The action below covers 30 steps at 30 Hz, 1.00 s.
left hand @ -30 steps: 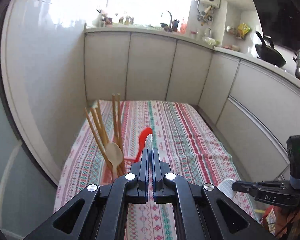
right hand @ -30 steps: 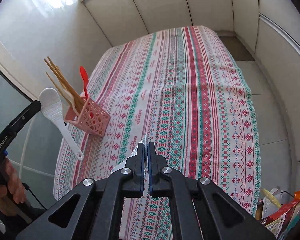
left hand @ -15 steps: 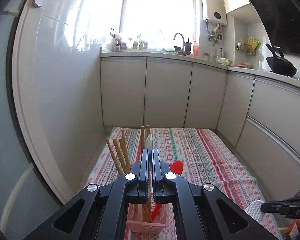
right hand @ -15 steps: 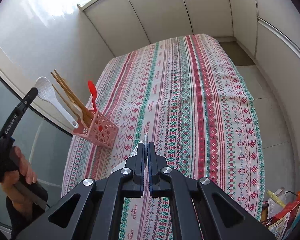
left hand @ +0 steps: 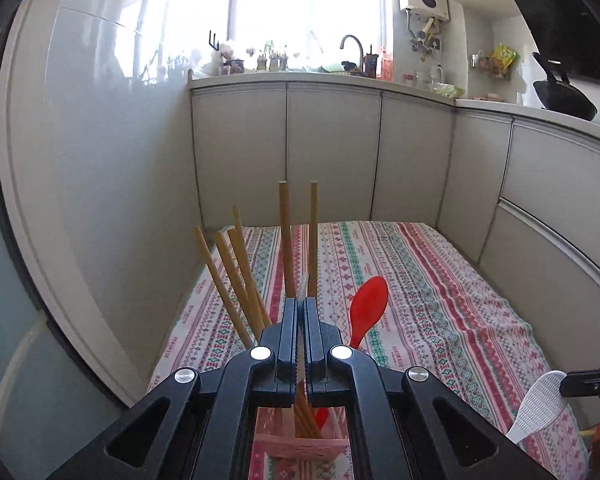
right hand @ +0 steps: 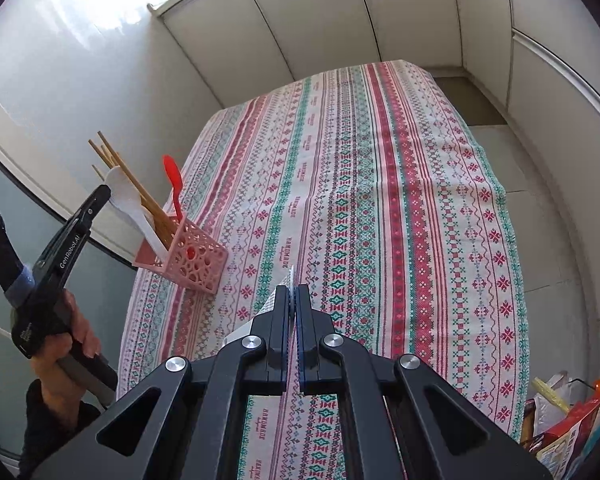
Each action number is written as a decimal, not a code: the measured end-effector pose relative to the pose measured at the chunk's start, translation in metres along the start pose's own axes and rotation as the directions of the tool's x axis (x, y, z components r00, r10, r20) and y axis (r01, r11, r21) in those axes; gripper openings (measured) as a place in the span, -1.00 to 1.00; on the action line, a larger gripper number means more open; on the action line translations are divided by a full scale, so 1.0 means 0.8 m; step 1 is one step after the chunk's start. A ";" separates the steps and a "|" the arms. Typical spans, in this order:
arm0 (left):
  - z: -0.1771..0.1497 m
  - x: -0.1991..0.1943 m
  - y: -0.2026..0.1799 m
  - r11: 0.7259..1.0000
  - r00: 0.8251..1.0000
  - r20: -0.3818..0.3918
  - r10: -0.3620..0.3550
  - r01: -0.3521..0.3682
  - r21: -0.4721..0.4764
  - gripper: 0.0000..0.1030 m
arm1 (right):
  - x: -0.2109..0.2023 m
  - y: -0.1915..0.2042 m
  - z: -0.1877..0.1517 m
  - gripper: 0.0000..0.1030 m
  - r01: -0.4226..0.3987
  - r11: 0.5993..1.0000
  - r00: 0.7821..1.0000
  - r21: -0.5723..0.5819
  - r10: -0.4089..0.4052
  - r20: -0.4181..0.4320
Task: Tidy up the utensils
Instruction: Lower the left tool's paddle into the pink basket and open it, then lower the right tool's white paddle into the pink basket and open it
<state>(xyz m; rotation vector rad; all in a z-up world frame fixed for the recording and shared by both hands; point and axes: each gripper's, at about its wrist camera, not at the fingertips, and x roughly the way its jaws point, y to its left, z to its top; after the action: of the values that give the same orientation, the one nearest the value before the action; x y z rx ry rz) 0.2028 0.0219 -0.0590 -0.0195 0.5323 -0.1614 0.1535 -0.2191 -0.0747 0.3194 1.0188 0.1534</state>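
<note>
A: While the left gripper [left hand: 299, 304] stays clamped on the white spoon [right hand: 130, 208], handle tip just inside the pink holder [right hand: 196, 258], what's the risk?

B: Crowding. Chopsticks [left hand: 236, 276] and red spoon [left hand: 367, 308] fill it; the handle could jam or tip the holder.

A: Right gripper [right hand: 293, 294]?

B: Clenched on a second white spoon [left hand: 538, 408], over the tablecloth [right hand: 380, 200], well clear of the holder.

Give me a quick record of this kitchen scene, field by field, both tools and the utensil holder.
left tool: shut on white rice paddle, handle end down in the holder
right tool: shut on second white paddle, held off to the right
holder: pink lattice basket near the table's left edge
in holder: wooden chopsticks, red spoon
table: striped patterned cloth
</note>
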 end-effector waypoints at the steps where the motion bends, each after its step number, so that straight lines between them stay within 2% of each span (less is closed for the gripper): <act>1: -0.001 0.001 0.002 1.000 1.000 -0.009 -0.014 0.014 -0.003 -0.93 | 0.000 0.000 0.000 -0.95 0.000 1.000 1.000 0.000 0.000 0.000; 3: -0.003 0.000 0.007 0.999 0.999 -0.031 -0.036 0.035 -0.034 -0.87 | 0.000 0.000 0.000 -0.95 0.000 1.000 1.000 0.001 0.000 0.001; 5: -0.001 -0.004 0.015 0.996 0.997 -0.046 -0.061 0.058 -0.075 -0.50 | -0.002 0.002 0.000 -0.95 -0.002 1.000 1.000 0.000 0.002 0.008; 7: 0.001 -0.011 0.023 0.992 0.996 -0.063 -0.066 0.058 -0.113 -0.24 | -0.003 0.005 0.001 -0.95 -0.005 1.000 1.000 -0.001 0.005 0.018; 12: -0.008 -0.025 0.037 0.988 0.987 -0.160 -0.033 0.009 -0.153 -0.01 | -0.012 0.019 0.004 -0.95 -0.007 1.000 0.998 -0.024 0.009 0.055; 17: -0.024 -0.032 0.059 0.981 0.963 -0.269 -0.007 -0.046 -0.191 0.26 | -0.030 0.048 0.011 -0.95 0.031 0.996 0.992 -0.080 -0.020 0.123; 24: -0.048 -0.030 0.080 0.980 0.932 -0.363 0.006 -0.078 -0.185 0.37 | -0.044 0.115 0.028 -0.95 0.093 0.981 0.969 -0.169 -0.050 0.243; 30: -0.064 -0.022 0.091 0.983 0.908 -0.418 0.022 -0.095 -0.154 0.41 | -0.013 0.177 0.041 -0.95 0.192 0.948 0.953 -0.255 -0.117 0.281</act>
<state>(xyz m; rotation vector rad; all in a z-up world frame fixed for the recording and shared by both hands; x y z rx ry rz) 0.1724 0.0981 -0.0985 -0.1399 0.9723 -0.0581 0.1793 -0.0947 -0.0031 -0.0018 0.7429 0.1063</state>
